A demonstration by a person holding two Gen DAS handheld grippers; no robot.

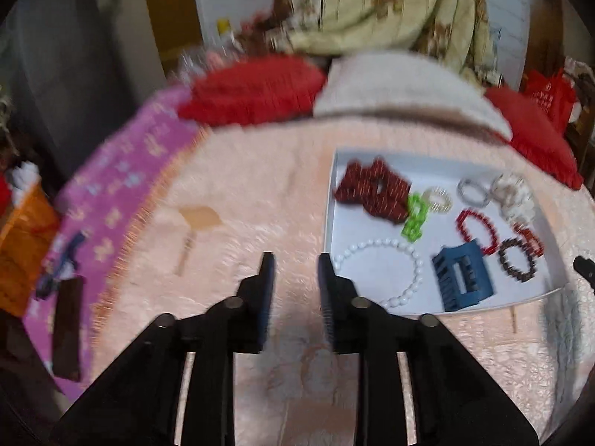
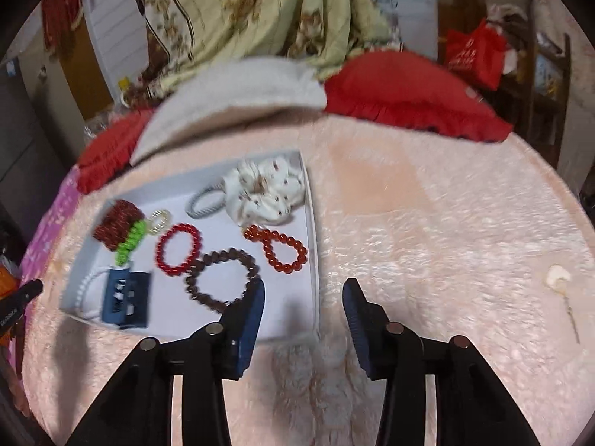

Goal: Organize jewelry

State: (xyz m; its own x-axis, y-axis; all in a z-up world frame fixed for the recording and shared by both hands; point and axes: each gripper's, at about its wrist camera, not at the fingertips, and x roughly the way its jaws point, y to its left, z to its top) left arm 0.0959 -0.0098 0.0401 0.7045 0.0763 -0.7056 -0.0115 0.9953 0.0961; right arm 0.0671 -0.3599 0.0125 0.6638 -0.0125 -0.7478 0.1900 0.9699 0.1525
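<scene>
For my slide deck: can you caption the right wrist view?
Open right gripper poised over the near edge of a white tray of bracelets and scrunchies on a pink fuzzy blanket.

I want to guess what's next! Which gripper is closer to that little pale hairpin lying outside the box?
Probably the right gripper: it is open, and the pale hairpin lies on the blanket to its right, outside the white box.

Supporting surface: a bed (image 2: pixel 427 230) covered by a fluffy pale-pink blanket (image 1: pixel 260 193). Lying directly on it — a shallow white tray (image 2: pixel 310 223) holding the jewelry, two red pillows (image 2: pixel 409 93) at the far edge, a folded cream blanket (image 2: pixel 238 89) between them, and a purple patterned cloth (image 1: pixel 122 186) along the left side. A small white-headed pin (image 2: pixel 559 282) lies well right of the tray.
</scene>
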